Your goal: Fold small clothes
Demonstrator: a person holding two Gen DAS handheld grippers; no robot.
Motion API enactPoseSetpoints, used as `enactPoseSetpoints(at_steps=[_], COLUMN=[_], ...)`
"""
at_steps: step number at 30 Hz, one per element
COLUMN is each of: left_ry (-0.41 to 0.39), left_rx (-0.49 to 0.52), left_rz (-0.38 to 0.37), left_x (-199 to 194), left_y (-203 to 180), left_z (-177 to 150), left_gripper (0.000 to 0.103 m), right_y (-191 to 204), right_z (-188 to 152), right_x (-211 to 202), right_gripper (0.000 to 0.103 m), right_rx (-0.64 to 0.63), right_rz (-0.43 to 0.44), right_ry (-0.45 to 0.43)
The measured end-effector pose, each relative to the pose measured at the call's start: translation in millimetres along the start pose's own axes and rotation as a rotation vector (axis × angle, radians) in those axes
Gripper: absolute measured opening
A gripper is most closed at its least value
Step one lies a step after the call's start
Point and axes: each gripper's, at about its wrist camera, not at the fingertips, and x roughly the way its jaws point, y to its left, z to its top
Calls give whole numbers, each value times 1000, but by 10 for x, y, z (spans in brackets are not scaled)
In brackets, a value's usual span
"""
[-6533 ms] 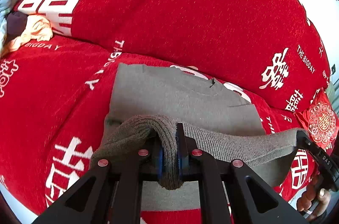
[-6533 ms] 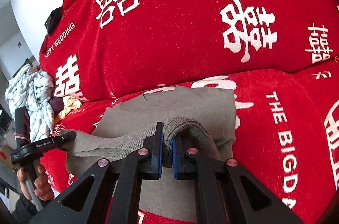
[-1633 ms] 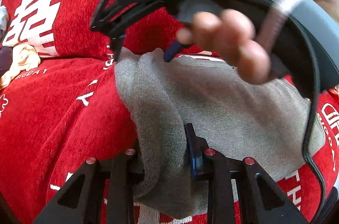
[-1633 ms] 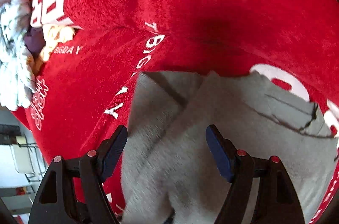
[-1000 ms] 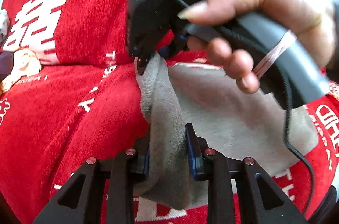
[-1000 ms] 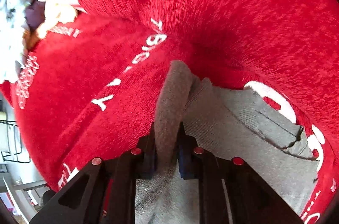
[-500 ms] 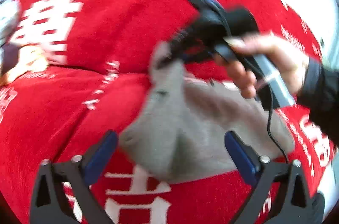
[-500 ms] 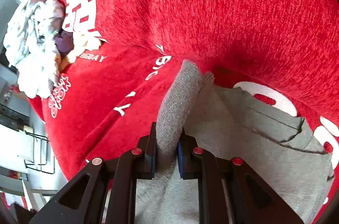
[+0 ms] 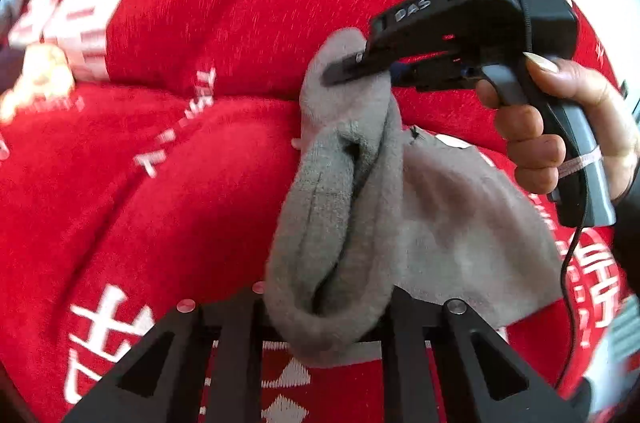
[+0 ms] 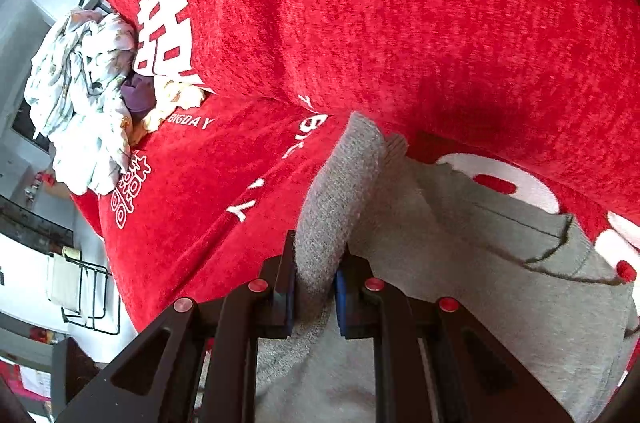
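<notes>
1. Left gripper (image 9: 324, 307), bottom centre of the left wrist view. Its jaws have just been closing and now pinch a thick bunched roll of the grey knit garment (image 9: 448, 235); the pads are buried in cloth.
2. Right gripper (image 10: 314, 289), bottom centre of the right wrist view. Pressed together on a folded grey edge that rises as a ridge toward frame centre. In the left wrist view the same tool (image 9: 360, 69) shows at upper right, held by a person's hand (image 9: 560, 127), its tips biting the top of the garment.
3. Grey knit garment (image 10: 480, 263), mid-frame in both views. It lies on the seat of the red sofa cover (image 10: 200, 191), the left edge gathered up between the two grippers, the remainder spread toward lower right. The long axis of the lifted edge runs from bottom centre to upper centre of the left wrist view, pointing at the backrest. A seam and tag sit at the right of the right wrist view.
4. Handling note, as a judgement: keep both pinches level and the edge taut, carry it over the flat part in one sweep, and lay it down square before letting go; slack between the grippers would wrinkle the fold.
5. Pile of pale laundry (image 10: 80, 103), upper left of the right wrist view, well apart.
</notes>
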Motion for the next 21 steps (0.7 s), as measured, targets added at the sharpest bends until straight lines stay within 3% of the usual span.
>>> enactPoseSetpoints(at_steps=[5,9,16,21], left_ry=[-34,-32,-30,-14], left_rx=[75,85,165,228], left_rz=[77,79,63,91], left_x=[-191,-297,-421,-404], left_y=[-232,-352,-888,-1301], left_z=[9,116,142,197], left_gripper=[15,15,14,14], right_y=[-139,-230,-499,-663], right_z=[-29,-57,-129,-204], right_x=[-135,-296,-713,-978], right_gripper=[16,16,17,16], right_rx=[24,37,52,33], right_rz=[16,25,18,9], right_ry=[-21,-46,-91,-112])
